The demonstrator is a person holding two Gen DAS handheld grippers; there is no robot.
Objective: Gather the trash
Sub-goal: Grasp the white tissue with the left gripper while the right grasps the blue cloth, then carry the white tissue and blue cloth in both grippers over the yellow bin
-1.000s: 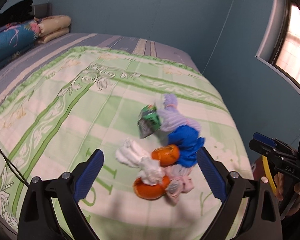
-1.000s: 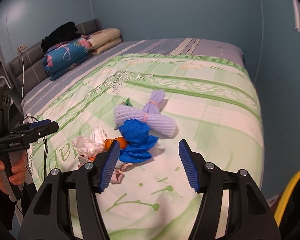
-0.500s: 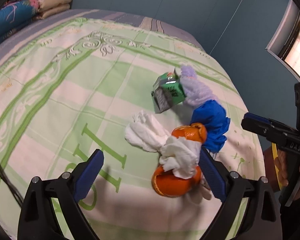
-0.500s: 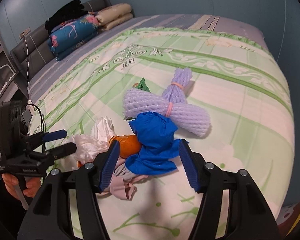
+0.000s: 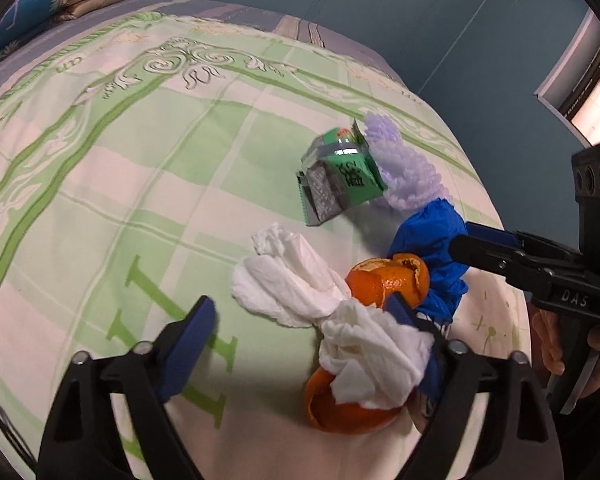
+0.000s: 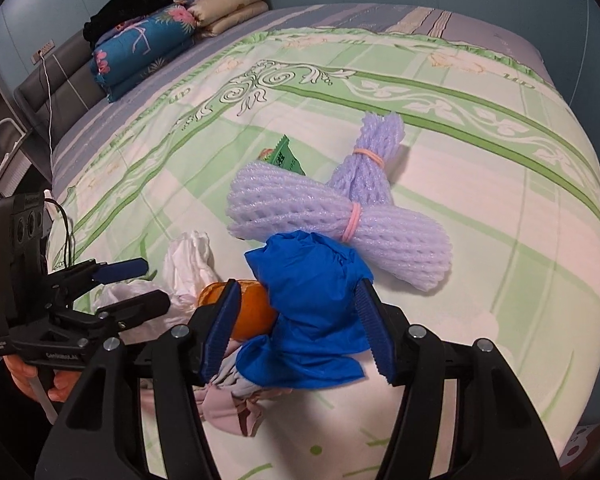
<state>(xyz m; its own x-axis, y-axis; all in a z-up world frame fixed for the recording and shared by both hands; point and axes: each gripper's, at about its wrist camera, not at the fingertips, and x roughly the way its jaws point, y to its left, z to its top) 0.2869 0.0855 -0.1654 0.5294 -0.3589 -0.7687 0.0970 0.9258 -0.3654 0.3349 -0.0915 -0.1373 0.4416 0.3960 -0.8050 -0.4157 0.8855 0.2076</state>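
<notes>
Both hand-held grippers lowered nearer the bed's (image 6: 500, 128) trash, jaws just narrowing, left hand-held gripper (image 5: 300, 328) open around crumpled white tissue (image 5: 300, 280), right hand-held gripper (image 6: 295, 320) open astride crumpled blue plastic bag (image 6: 312, 300), orange peel (image 6: 251, 312) at nine o'clock.

A heap of trash is gathered on the green-patterned bed cover (image 5: 147, 168) near the foot of the bed. In the left wrist view, the crumpled white tissue (image 5: 295, 280) is laid at the heap's left, partly over the orange peel pieces (image 5: 384, 280). The green snack carton (image 5: 340, 176) is set behind them, touching the lilac foam fruit netting (image 6: 340, 220) on its right. The crumpled blue plastic bag (image 6: 312, 300) is placed before the netting and right of the peel. Folded bedding (image 6: 147, 40) is stacked at the bed's head.
</notes>
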